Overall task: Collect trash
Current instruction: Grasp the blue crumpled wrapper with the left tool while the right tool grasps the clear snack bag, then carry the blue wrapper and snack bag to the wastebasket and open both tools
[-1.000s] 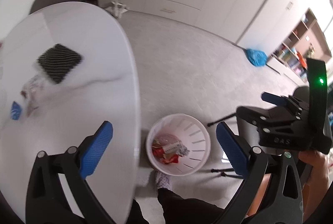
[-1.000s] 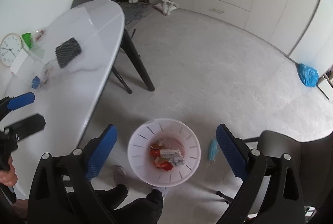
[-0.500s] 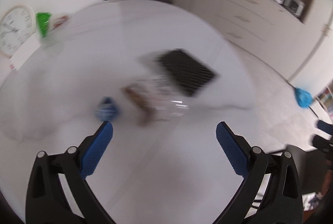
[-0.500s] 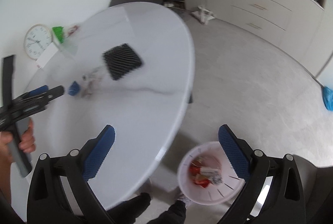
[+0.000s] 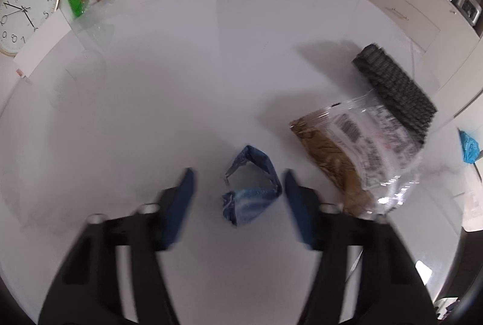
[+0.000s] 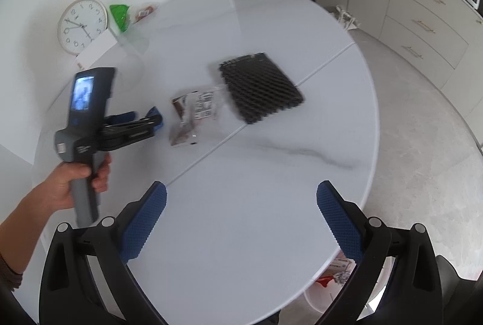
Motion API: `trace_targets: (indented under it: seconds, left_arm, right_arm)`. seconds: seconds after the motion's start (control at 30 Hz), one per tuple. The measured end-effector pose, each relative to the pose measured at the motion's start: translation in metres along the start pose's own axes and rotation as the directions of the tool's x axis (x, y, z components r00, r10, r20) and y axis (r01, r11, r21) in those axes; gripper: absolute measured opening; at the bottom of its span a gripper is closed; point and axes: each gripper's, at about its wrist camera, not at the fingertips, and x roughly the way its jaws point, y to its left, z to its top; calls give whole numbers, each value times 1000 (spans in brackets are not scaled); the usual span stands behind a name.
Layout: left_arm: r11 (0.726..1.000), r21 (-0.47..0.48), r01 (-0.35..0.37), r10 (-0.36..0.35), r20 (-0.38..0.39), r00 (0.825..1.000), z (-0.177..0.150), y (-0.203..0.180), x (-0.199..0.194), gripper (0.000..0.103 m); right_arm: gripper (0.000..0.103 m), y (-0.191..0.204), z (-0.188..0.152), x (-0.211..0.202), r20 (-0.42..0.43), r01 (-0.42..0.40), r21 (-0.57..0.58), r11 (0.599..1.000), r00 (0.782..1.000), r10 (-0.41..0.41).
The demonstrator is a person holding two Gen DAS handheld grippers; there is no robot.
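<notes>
The left gripper (image 5: pixel 237 192) is sitting open around the blue wrapper (image 5: pixel 252 193) on the table (image 5: pixel 181 98), ready to pinch it, while the right gripper (image 6: pixel 241 213) is waiting open nearby.

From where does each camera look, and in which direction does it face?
Left wrist: sits on the left claw, looking down at the blue wrapper between its fingers.
Right wrist: sits on the right claw, facing across the white table; the left hand shows.
Both share the black mat, clear packet, clock.
</notes>
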Motion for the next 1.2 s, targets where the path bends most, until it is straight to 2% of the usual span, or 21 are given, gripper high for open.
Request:
trace_targets:
  seconds: [0.03, 0.13, 0.23, 0.37, 0.47, 0.53, 0.63, 0.77, 0.83, 0.9, 1.0, 1.2]
  left_arm:
    - [1000, 0, 0, 0, -6, 1000, 0, 1, 4, 36]
    - [1000, -21, 9, -9, 7, 1000, 2, 4, 5, 31]
    - [999, -36, 15, -15, 17, 1000, 2, 7, 1, 31]
    - [997, -78, 21, -18, 47, 999, -9, 17, -30, 31]
    - [994, -110, -14, 23, 84, 996, -20, 28, -57, 31]
    - [991, -133, -25, 38, 94, 995, -29, 34, -74, 31]
    - [987, -163, -8, 23, 96, 995, -37, 43, -91, 31]
    - [988, -151, -26, 42, 102, 994, -47, 50, -102, 31]
    - [987, -157, -16, 31, 91, 995, -53, 52, -106, 31]
    - [987, -163, -9, 24, 90, 996, -57, 55, -111, 31]
    - [988, -155, -11, 26, 97, 995, -62, 54, -118, 31]
    - [992, -124, 14, 1, 117, 993, -64, 50, -134, 31]
  right_arm:
    - [99, 3, 2, 4, -4, -4, -6, 1000, 1000, 4]
    - [99, 17, 8, 15, -10, -13, -29, 1000, 1000, 13]
    - [99, 29, 17, 30, -22, -32, -51, 998, 999, 31]
    - [99, 46, 34, 62, -42, -38, -79, 996, 998, 35]
    - [99, 56, 48, 92, -64, -32, -86, 996, 998, 27]
    - [98, 63, 57, 113, -72, 2, -89, 996, 997, -8]
    - [94, 69, 66, 136, -90, 25, -86, 996, 995, -33]
    - [87, 79, 75, 164, -126, 62, -111, 992, 989, -75]
    - [78, 83, 76, 175, -147, 87, -118, 989, 984, -104]
    - [65, 85, 76, 181, -164, 84, -113, 990, 981, -102]
    - [55, 83, 74, 181, -168, 50, -76, 996, 984, -62]
    - [53, 79, 65, 150, -140, -40, -43, 998, 990, 33]
